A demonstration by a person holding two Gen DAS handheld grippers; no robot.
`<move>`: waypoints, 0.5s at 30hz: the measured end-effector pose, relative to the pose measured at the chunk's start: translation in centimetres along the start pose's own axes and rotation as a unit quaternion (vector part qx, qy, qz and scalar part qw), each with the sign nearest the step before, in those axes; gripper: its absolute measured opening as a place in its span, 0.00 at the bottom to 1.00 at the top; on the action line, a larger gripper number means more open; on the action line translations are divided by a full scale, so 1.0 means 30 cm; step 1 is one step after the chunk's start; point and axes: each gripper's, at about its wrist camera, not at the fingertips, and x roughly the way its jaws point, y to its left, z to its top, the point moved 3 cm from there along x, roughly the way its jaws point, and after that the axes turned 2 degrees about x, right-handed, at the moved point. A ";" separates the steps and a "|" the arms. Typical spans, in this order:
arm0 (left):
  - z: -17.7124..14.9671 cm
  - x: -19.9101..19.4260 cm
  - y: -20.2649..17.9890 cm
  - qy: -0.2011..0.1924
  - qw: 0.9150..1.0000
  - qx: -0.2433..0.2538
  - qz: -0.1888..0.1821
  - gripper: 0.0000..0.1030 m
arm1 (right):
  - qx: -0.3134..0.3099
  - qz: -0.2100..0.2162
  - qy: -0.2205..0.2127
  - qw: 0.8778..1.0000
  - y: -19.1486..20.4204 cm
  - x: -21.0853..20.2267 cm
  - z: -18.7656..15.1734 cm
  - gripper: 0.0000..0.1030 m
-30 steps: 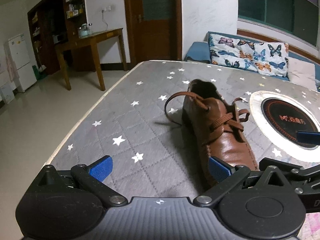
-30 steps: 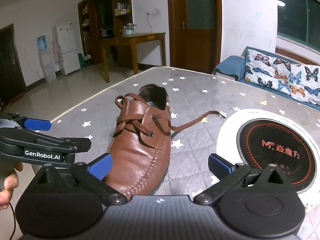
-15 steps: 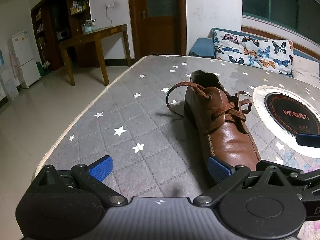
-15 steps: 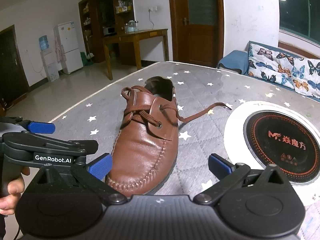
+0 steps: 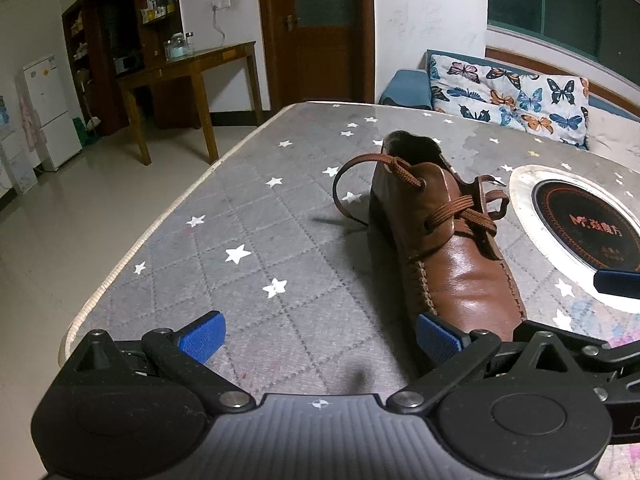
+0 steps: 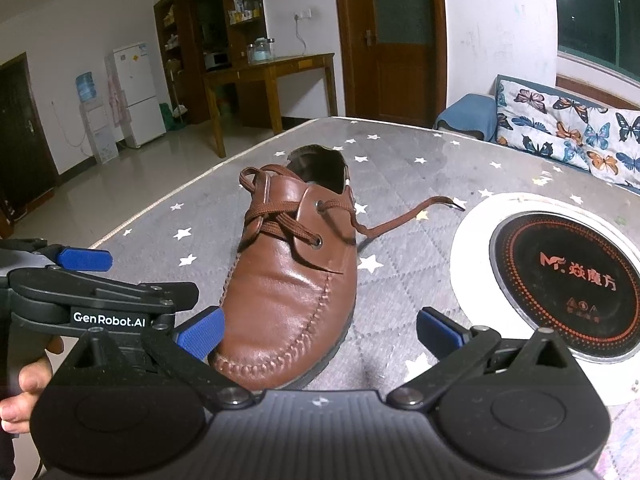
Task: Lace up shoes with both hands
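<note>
While both claws hover spread apart and empty at the near edge, a brown leather shoe lies toe-first toward the cameras on a grey, star-printed tabletop. Its brown lace is crossed through the eyelets but untied: one end loops off the shoe's left side, the other trails right across the cloth toward a round induction hob set in the table. The left gripper sits just left of the toe; the right gripper frames the toe between its blue pads. The shoe's toe tip is hidden behind gripper linkages, and only part of a hand shows. Beyond stand a wooden side table, a white fridge, a wooden door and a butterfly-print cushion.
</note>
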 end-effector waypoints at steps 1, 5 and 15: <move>0.000 0.002 0.001 0.001 1.000 -0.001 0.001 1.00 | 0.001 0.001 0.001 1.000 -0.003 0.002 -0.002 1.00; 0.001 0.011 0.003 0.005 1.000 -0.003 0.003 1.00 | 0.005 0.003 0.005 1.000 -0.010 0.008 -0.006 1.00; -0.005 0.034 0.002 0.015 1.000 -0.008 0.003 1.00 | 0.001 0.013 0.017 1.000 -0.001 0.026 -0.017 1.00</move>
